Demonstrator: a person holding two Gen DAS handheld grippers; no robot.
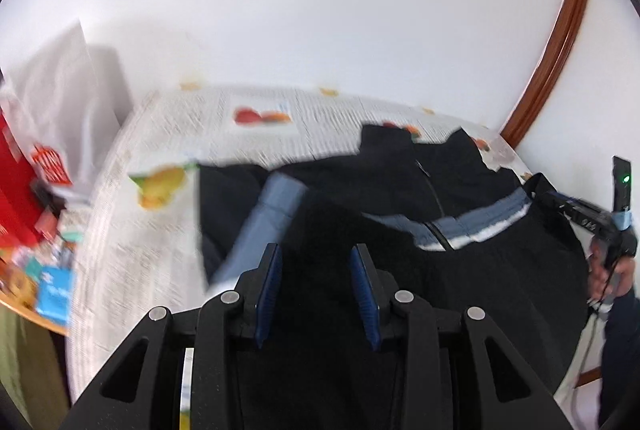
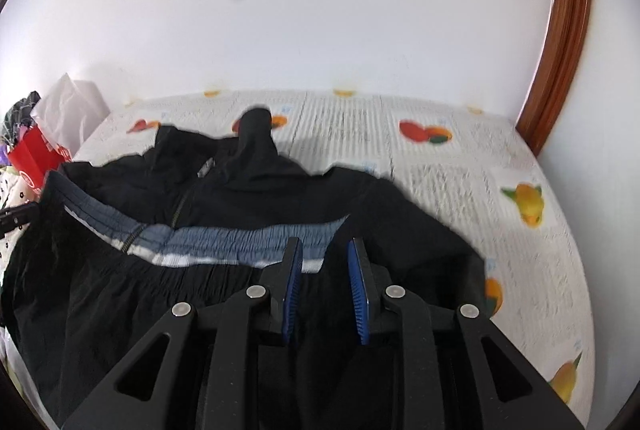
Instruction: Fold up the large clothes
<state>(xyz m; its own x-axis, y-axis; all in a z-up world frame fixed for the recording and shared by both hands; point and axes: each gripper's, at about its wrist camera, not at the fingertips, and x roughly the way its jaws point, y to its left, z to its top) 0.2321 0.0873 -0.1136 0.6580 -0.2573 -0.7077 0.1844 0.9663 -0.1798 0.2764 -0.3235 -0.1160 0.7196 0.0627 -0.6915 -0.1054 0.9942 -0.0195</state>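
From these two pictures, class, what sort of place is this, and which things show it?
Probably a home room: a black jacket lies on a table under a fruit-print cloth, beside a white wall with wooden door trim.

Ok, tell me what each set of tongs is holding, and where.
Nothing: the left tongs and the right tongs both hang open over the black jacket.

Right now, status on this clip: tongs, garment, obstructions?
Left tongs open, right tongs open, both over the black jacket. Jacket spread on the fruit-print tablecloth, unfolded. Red box at table's left edge, clear of jacket.
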